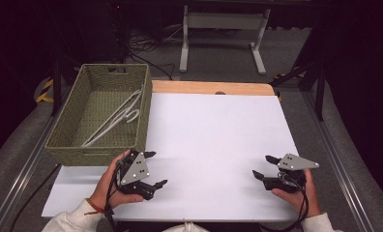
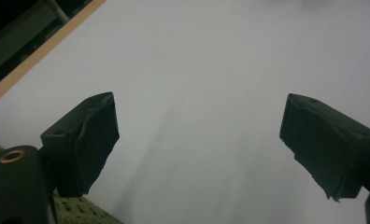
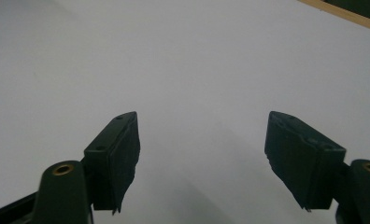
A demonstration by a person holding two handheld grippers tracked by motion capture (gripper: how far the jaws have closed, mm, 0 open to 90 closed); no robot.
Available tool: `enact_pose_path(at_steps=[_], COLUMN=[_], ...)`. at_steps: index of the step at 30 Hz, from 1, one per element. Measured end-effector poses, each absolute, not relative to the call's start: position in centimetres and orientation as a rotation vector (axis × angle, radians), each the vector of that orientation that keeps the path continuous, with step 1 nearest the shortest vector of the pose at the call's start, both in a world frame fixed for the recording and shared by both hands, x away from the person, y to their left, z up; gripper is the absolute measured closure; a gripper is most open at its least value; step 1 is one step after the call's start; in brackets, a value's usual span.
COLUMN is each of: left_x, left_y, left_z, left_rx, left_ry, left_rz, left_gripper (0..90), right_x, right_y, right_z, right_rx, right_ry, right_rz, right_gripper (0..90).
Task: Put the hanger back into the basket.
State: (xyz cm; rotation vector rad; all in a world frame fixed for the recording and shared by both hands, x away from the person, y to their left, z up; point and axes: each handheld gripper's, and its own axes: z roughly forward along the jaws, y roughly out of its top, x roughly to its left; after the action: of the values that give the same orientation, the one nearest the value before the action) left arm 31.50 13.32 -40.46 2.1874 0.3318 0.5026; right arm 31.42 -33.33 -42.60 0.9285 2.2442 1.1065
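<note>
I hold my left tool (image 1: 153,168) near the table's (image 1: 218,145) front-left corner, just beside the near wall of the woven basket (image 1: 68,153), its jaws spread wide with nothing between them. My right tool (image 1: 263,166) rests near the front-right corner, well apart from the left, jaws likewise parted and empty over the bare white top. White hangers (image 1: 119,117) lie inside the basket, which sits at the table's left edge.
</note>
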Motion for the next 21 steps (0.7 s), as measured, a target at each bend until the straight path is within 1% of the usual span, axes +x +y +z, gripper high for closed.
enact_pose_path(at_steps=[11, 12, 14, 17, 21], left_x=[31.6, 31.5, 31.4, 31.8, 31.7], left_y=[14.2, 14.6, 14.8, 15.3, 15.4], left_z=[-43.1, -43.5, -43.7, -44.3, -45.4], left_rx=[2.247, 2.230, 2.212, 2.223, 2.278], left_ry=[0.359, 0.369, 0.383, 0.414, 0.408], left_rz=[0.441, 0.479, 0.479, 0.387, 0.361], left_gripper=[12.5, 13.6, 14.0, 13.2, 11.2], right_x=[30.8, 30.6, 30.6, 30.3, 30.0], right_y=[-33.3, -33.4, -33.4, -33.3, -33.2], right_z=[-42.6, -42.6, -42.6, -42.7, -42.8], right_rx=[0.904, 0.896, 0.893, 0.887, 0.868], right_ry=[2.245, 2.244, 2.244, 2.247, 2.258], right_rz=[1.112, 1.111, 1.114, 1.119, 1.105], right_gripper=[25.6, 25.5, 25.4, 24.0, 22.3])
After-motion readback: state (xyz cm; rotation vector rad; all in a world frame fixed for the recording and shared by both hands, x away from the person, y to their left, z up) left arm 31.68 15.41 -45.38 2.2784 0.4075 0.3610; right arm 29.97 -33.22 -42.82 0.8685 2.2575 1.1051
